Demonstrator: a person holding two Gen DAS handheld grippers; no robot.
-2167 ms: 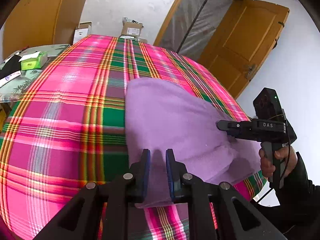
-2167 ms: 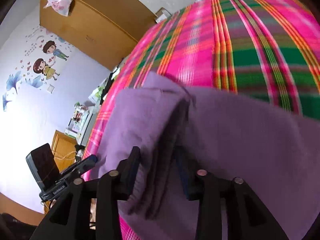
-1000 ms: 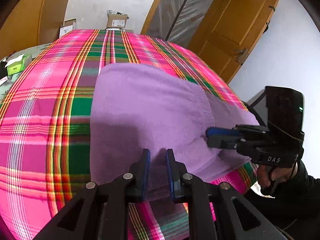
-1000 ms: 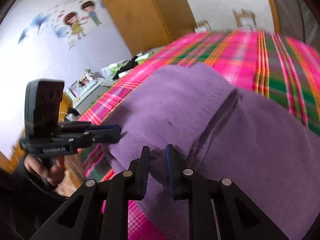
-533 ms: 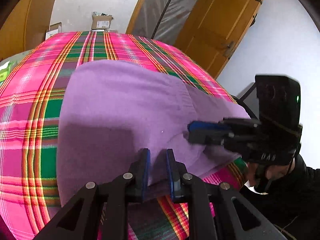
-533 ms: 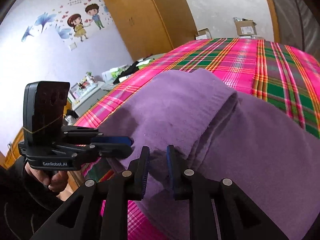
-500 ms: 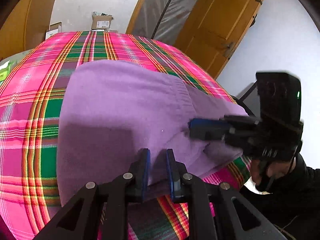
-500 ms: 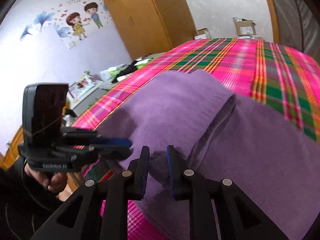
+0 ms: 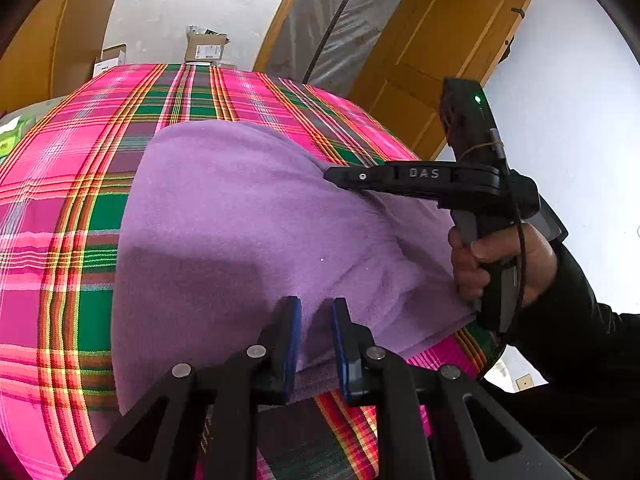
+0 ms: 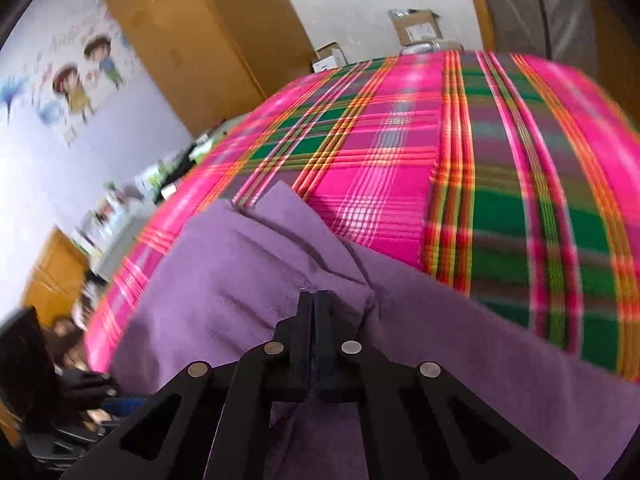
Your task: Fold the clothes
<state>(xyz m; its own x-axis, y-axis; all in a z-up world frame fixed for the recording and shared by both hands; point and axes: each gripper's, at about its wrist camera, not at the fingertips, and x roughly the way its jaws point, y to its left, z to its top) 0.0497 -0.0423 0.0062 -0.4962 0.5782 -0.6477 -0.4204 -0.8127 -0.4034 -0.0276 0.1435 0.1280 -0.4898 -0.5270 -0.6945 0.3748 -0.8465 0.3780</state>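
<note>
purple garment (image 9: pixel 224 216) on plaid bed (image 9: pixel 72 152) (folded)

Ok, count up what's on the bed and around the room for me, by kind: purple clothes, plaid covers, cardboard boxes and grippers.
Purple garment: 1
Plaid bed cover: 1
Cardboard boxes by the far wall: 2
Grippers, left and right: 2
Total: 6
</note>
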